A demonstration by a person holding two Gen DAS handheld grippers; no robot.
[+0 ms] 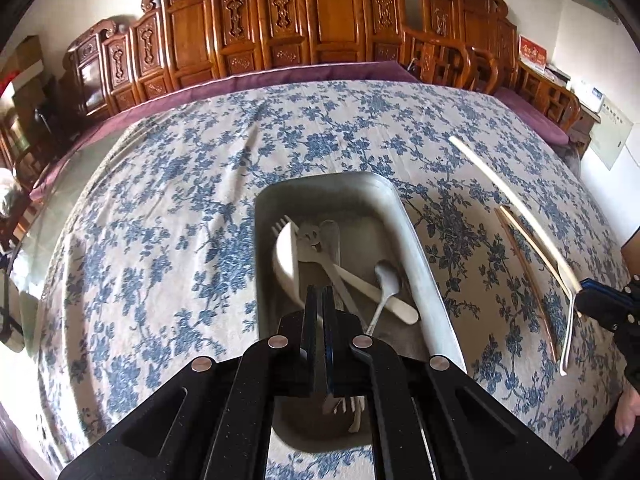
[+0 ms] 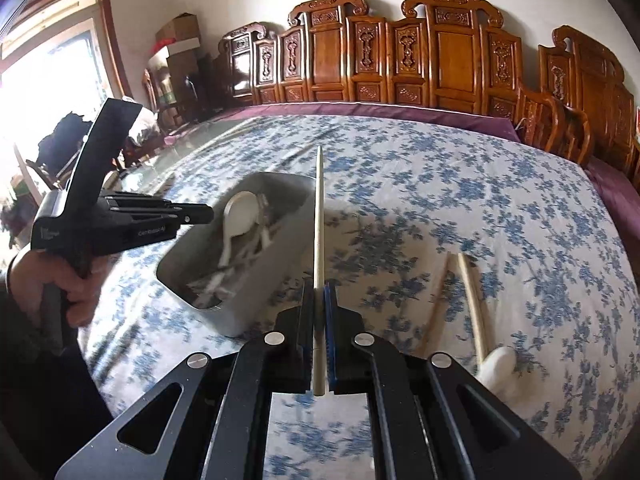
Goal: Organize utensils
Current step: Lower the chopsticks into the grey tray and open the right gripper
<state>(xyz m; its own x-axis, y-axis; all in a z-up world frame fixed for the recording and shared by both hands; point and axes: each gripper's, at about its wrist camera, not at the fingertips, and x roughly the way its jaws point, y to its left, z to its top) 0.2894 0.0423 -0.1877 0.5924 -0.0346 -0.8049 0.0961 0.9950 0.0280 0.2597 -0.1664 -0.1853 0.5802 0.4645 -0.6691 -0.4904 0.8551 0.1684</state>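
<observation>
A grey metal tray [image 1: 416, 264] lies on the floral tablecloth; it also shows in the right wrist view [image 2: 264, 296]. In it lie a white plastic fork [image 1: 286, 256], a metal spoon [image 1: 386, 280] and other utensils. My left gripper [image 1: 320, 296] hovers over the tray, jaws together with nothing seen between them. My right gripper [image 2: 319, 292] is shut on a pale chopstick [image 2: 318, 220] and holds it above the table, right of the tray. The chopstick [image 1: 508, 196] also shows in the left wrist view, held by the right gripper [image 1: 588, 286].
On the cloth right of the tray lie a brown chopstick [image 1: 528, 272], a white utensil [image 1: 566, 336], a wooden stick [image 2: 474, 308] and a white spoon [image 2: 498, 368]. Carved wooden chairs [image 2: 440, 52] line the far table edge.
</observation>
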